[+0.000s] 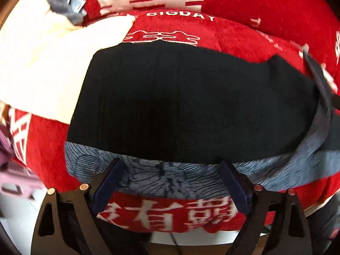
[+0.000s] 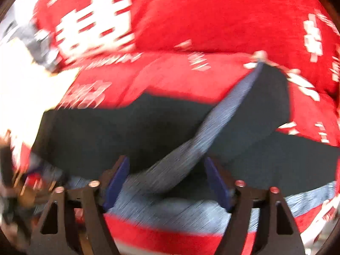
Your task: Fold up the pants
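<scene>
Black pants [image 1: 191, 102] lie folded flat on a red blanket [image 1: 233, 36], with a blue-grey patterned fabric [image 1: 148, 176] showing under their near edge. My left gripper [image 1: 170, 178] hovers over that near edge, open, nothing between its blue pads [image 1: 106, 187]. In the blurred right wrist view the same black pants [image 2: 119, 131] spread across the blanket, and a strip of the blue-grey fabric [image 2: 212, 127] runs diagonally over them. My right gripper [image 2: 167, 178] stands open above that strip, pads [image 2: 216, 182] clear of the cloth.
A cream-white garment [image 1: 48, 63] lies left of the pants, with a grey-blue cloth [image 1: 61, 2] behind it. Red blanket with white lettering [image 2: 212, 21] covers the surface. A pale floor or table edge [image 1: 21, 216] and purple cloth [image 1: 12, 176] sit at the lower left.
</scene>
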Tool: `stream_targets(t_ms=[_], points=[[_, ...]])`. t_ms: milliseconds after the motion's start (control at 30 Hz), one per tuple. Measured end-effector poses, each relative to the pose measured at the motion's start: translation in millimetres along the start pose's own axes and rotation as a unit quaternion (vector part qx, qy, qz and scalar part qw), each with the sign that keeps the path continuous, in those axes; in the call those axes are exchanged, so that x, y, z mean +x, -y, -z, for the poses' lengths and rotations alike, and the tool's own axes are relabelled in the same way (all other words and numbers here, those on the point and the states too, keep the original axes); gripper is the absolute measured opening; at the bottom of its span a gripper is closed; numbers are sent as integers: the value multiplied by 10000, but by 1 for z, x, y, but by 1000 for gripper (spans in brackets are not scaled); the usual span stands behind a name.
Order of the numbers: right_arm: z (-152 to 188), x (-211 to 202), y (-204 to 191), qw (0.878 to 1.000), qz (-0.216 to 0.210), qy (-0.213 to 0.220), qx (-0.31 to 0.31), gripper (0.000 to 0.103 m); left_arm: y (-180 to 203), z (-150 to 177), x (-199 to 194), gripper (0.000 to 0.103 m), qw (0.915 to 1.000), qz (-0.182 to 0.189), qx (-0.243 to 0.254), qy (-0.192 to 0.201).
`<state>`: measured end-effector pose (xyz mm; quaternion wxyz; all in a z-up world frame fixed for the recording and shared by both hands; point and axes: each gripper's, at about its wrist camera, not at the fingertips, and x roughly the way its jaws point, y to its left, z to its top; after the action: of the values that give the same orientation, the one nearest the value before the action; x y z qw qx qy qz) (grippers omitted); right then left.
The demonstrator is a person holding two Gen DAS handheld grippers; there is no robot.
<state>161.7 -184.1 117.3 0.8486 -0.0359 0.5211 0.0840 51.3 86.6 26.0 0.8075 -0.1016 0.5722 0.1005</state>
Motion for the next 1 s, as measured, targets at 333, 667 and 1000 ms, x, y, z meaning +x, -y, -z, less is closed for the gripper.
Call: stream_targets(t_ms=[333, 667, 1000], points=[[-71, 94, 55, 9836, 1148, -1193, 715, 84, 52, -42, 7, 92, 9997, 202, 107, -52], [-12, 31, 98, 9868, 821, -544, 1288, 18, 92, -38, 27, 93, 9968, -236, 766, -64], [76, -24, 115, 9907, 714, -501, 1048, 28, 67, -4, 5, 101, 9970, -144, 732, -191]])
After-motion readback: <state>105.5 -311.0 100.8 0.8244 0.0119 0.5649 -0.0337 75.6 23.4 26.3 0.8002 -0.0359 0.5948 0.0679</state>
